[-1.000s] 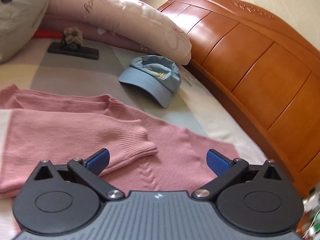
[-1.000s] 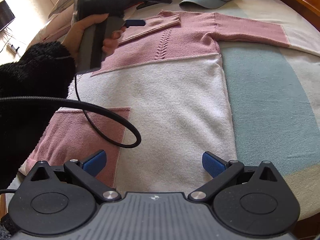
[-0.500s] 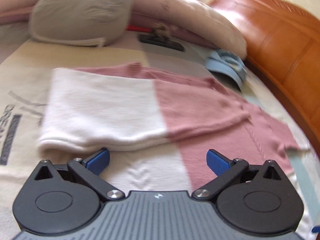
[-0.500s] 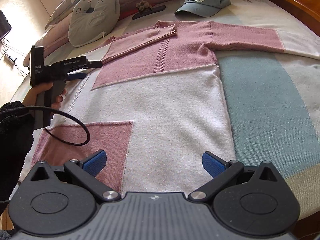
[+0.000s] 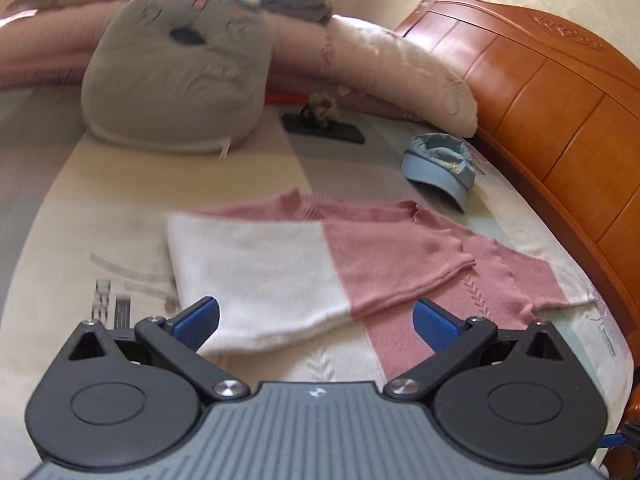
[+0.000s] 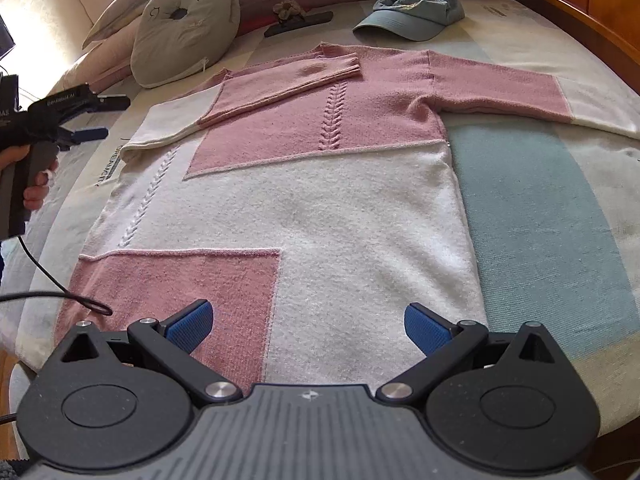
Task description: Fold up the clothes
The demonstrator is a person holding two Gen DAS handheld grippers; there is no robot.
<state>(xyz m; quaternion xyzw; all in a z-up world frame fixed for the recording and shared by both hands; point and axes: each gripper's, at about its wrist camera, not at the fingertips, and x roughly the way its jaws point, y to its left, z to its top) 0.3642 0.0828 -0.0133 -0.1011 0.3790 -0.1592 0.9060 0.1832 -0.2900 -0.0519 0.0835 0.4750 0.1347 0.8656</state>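
Lying flat on the bed (image 6: 540, 208), the pink-and-white sweater (image 6: 320, 208) has one sleeve (image 6: 256, 92) folded across its chest. The right gripper (image 6: 306, 326) hovers at its hem, fingers spread and empty; the left gripper (image 5: 316, 320), out at nine o'clock, is spread wide too.

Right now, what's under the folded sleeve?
The folded sleeve lies across the sweater, covering part of its pink chest and white side. The knitted braid runs under the cuff; the rest beneath is hidden.
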